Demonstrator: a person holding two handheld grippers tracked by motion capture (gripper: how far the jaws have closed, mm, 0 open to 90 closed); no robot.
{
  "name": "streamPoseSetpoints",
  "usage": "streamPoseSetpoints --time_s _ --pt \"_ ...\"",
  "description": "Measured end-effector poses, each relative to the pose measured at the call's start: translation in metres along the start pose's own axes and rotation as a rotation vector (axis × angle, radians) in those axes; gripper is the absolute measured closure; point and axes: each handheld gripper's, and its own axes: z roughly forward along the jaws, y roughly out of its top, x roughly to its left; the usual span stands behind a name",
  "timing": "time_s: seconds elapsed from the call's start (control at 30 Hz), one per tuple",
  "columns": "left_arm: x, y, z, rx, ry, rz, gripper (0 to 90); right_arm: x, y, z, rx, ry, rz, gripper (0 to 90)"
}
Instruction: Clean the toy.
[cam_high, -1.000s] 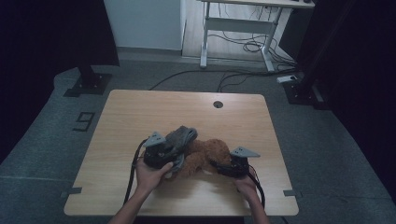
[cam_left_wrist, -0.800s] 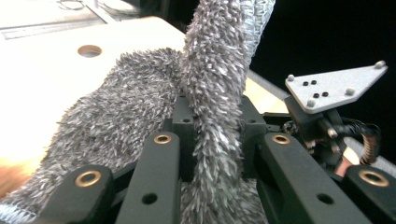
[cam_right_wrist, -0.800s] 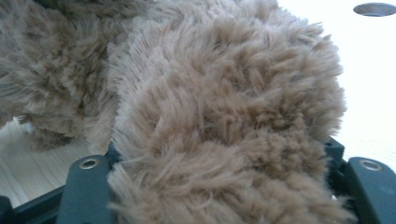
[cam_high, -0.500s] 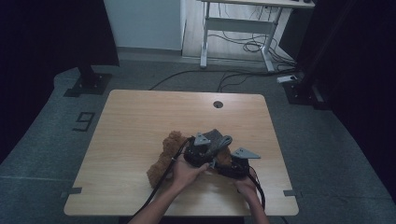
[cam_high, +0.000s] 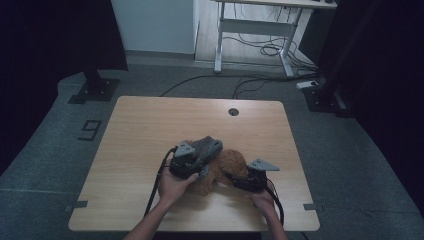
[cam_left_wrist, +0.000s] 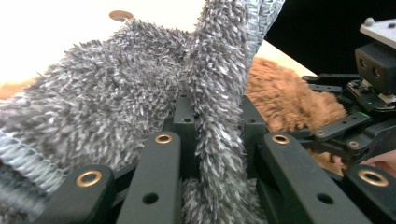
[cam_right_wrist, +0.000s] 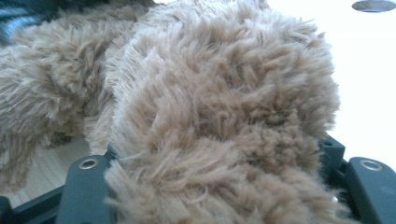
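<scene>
Below the middle of the high view, on the wooden table (cam_high: 150, 130), we see the left gripper (cam_high: 192, 162) clamped on a grey fuzzy cloth (cam_high: 207, 147); its own view shows the jaws pinched tight around a fold of that cloth (cam_left_wrist: 219, 107). Just right of it, touching, lies a brown fuzzy cloth (cam_high: 231, 161). Our right gripper (cam_high: 246, 181), lower right of centre, has its jaws partly closed around a thick bunch of the brown pile (cam_right_wrist: 219, 140).
</scene>
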Motion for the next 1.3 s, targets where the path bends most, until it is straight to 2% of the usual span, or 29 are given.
streamPoseSetpoints --time_s 0.23,0.47,0.6,0.73,0.83,0.9,1.03,1.17,1.3 --pt "0.031 -0.012 -0.024 -0.033 0.039 -0.068 75.0 -0.001 0.0 0.001 -0.007 0.001 0.004 32.2" --pt "0.051 -0.025 -0.035 -0.028 0.081 -0.114 75.1 0.0 -0.001 0.001 -0.009 0.0 0.006 32.2" --pt "0.063 -0.031 -0.04 -0.003 0.114 -0.141 74.7 -0.001 -0.001 0.001 -0.012 0.001 0.008 32.4" --pt "0.077 -0.039 -0.044 0.024 0.138 -0.194 74.5 0.0 -0.002 0.001 -0.013 -0.002 0.003 32.5" --pt "0.083 -0.041 -0.046 0.038 0.138 -0.219 74.4 0.0 -0.003 0.0 -0.014 -0.002 0.002 32.6" --pt "0.081 -0.038 -0.047 0.03 0.127 -0.218 74.3 -0.001 -0.003 0.0 -0.015 -0.002 0.003 32.6" --pt "0.062 -0.016 -0.048 -0.009 0.118 -0.162 74.0 -0.001 -0.003 0.0 -0.014 -0.001 0.005 32.6" --pt "0.033 0.013 -0.04 -0.046 0.089 -0.086 74.0 -0.001 -0.003 0.0 -0.015 -0.003 0.005 32.6" --pt "-0.003 0.038 -0.02 -0.052 0.034 0.012 74.1 -0.001 -0.003 0.0 -0.014 -0.002 0.005 32.5"
